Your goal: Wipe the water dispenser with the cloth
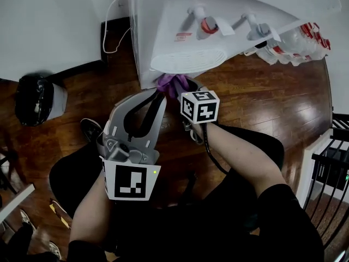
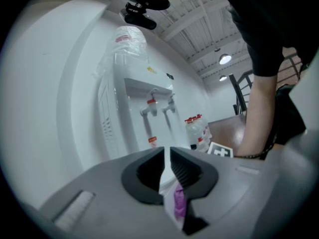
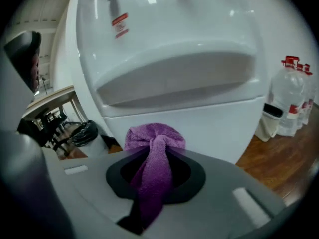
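The white water dispenser (image 1: 218, 15) fills the top of the head view, with two taps (image 1: 204, 25) above its drip tray (image 1: 188, 60). My right gripper (image 3: 155, 156) is shut on a bunched purple cloth (image 3: 153, 143), and the cloth (image 1: 173, 84) sits against the dispenser's front panel (image 3: 199, 118) just below the tray. My left gripper (image 2: 167, 157) is shut with nothing between its jaws. It points up at the dispenser (image 2: 134, 108) beside the right one, its tips (image 1: 158, 94) close to the cloth.
A bin lined with a black bag (image 1: 35, 100) stands on the wood floor at the left. Several red-capped water bottles (image 1: 294, 42) lie right of the dispenser. A white cable (image 1: 112, 26) hangs behind it. A black railing (image 1: 332, 162) runs along the right edge.
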Tool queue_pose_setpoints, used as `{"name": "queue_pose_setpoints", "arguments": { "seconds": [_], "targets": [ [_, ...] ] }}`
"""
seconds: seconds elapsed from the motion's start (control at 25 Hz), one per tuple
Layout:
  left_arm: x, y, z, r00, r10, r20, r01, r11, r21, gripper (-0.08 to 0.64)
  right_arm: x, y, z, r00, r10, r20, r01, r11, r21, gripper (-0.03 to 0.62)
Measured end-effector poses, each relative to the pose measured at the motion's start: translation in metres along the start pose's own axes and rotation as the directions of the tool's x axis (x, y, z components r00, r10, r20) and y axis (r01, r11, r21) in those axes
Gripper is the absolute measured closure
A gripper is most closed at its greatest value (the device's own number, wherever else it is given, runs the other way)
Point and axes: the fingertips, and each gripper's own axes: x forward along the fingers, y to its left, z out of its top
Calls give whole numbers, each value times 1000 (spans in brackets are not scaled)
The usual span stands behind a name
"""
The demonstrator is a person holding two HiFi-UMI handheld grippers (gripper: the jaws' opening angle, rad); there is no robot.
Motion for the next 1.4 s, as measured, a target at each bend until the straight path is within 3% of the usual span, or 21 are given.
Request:
{"name": "queue_pose_setpoints", "arguments": {
  "seconds": [0.16, 0.36, 0.48, 0.56, 0.64, 0.8, 1.04, 1.16, 1.28, 1.4],
  "targets": [
    [-5, 6, -4, 1000, 22, -18, -22, 1000, -2, 505, 30, 46, -22, 998, 62, -11, -59, 987, 149, 540],
    [-1, 8, 8, 999, 35, 6, -35, 997, -76, 506, 49, 68, -43, 993, 94, -68, -80, 979, 189, 540],
    [5, -8, 13, 1000, -7, 12, 7, 1000, -2, 506, 44, 50, -44, 992, 107, -73, -94, 982, 165, 540],
    [9, -17, 11, 999, -37, 4, 37, 999, 25, 506, 39, 8, -44, 996, 59, -66, -48, 985, 163, 540],
    [10, -26, 5, 998, -68, -16, 68, 998, 6, 506, 27, -52, -43, 998, -42, -54, 51, 984, 172, 540],
    [16, -44, -9, 992, -114, -63, 112, 993, -23, 506, 5, -148, -31, 974, -222, -35, 225, 957, 183, 539],
    [26, -74, -20, 977, -195, -88, 194, 981, -18, 506, 8, -173, -43, 952, -299, -65, 306, 928, 210, 540],
    [28, -89, -19, 970, -233, -67, 233, 972, -7, 506, 11, -186, -47, 935, -339, -100, 351, 924, 152, 540],
    [25, -96, -23, 963, -259, -79, 259, 966, -2, 506, 20, -169, -64, 941, -310, -138, 328, 935, 137, 541],
    [20, -96, -27, 960, -266, -84, 266, 964, -11, 506, 51, -97, -89, 974, -157, -166, 194, 950, 245, 540]
  ]
}}
